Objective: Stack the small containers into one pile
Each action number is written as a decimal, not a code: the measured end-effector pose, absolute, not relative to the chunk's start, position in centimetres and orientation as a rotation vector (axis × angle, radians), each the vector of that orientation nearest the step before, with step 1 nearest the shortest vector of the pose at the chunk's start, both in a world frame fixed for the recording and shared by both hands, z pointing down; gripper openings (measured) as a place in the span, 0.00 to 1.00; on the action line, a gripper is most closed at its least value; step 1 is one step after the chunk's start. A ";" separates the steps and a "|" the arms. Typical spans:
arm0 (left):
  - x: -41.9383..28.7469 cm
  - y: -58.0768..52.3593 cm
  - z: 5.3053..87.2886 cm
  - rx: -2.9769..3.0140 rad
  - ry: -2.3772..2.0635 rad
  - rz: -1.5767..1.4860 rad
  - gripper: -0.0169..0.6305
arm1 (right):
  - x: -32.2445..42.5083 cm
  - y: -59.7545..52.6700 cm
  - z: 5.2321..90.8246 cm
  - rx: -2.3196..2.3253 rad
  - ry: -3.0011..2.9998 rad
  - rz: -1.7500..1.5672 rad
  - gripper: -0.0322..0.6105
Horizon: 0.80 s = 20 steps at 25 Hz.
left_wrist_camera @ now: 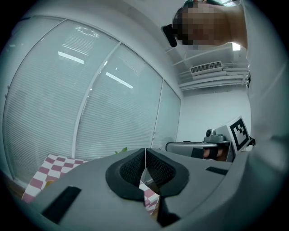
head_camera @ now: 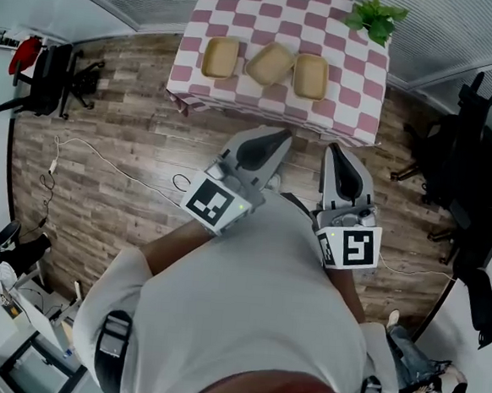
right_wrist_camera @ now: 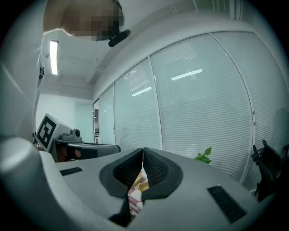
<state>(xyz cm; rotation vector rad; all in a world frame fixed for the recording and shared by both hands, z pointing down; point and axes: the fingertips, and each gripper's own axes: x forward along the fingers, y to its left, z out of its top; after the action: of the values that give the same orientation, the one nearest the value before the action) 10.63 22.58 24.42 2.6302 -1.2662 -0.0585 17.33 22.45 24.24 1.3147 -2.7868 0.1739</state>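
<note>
Three small tan containers lie in a row on the checked tablecloth [head_camera: 243, 13]: a left one [head_camera: 220, 57], a middle one [head_camera: 269, 63] turned askew, and a right one [head_camera: 311, 75]. None is stacked. My left gripper [head_camera: 278, 139] is held close to my body, short of the table's near edge, its jaws shut with nothing between them [left_wrist_camera: 145, 168]. My right gripper [head_camera: 335, 153] hangs beside it, also shut and empty [right_wrist_camera: 142, 169]. Through its jaws a sliver of a tan container [right_wrist_camera: 141, 182] and checked cloth shows.
A small green plant [head_camera: 375, 18] stands at the table's far right corner. The table sits on a wooden floor [head_camera: 104, 163] with a white cable [head_camera: 105, 157] trailing across it. Black office chairs stand at the left [head_camera: 56, 75] and right [head_camera: 472, 179]. Blinds-covered windows lie beyond.
</note>
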 end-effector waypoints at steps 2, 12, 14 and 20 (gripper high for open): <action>10.2 20.7 24.7 2.636 -1.255 -0.058 0.08 | 16.3 20.7 24.3 1.297 -2.789 0.168 0.10; 5.8 10.8 23.8 2.662 -1.225 -0.071 0.08 | 11.2 10.7 23.4 1.287 -2.779 0.115 0.10; 5.1 9.0 23.9 2.673 -1.207 -0.063 0.08 | 10.5 8.8 23.3 1.306 -2.767 0.116 0.10; 4.1 5.1 24.4 2.694 -1.161 -0.048 0.08 | 9.3 5.4 24.0 1.354 -2.731 0.130 0.10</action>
<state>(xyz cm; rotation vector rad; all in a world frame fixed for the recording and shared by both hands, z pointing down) 4.07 5.11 24.45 2.6943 -1.1607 -0.0475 9.29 5.36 24.05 1.3541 -2.7312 0.1304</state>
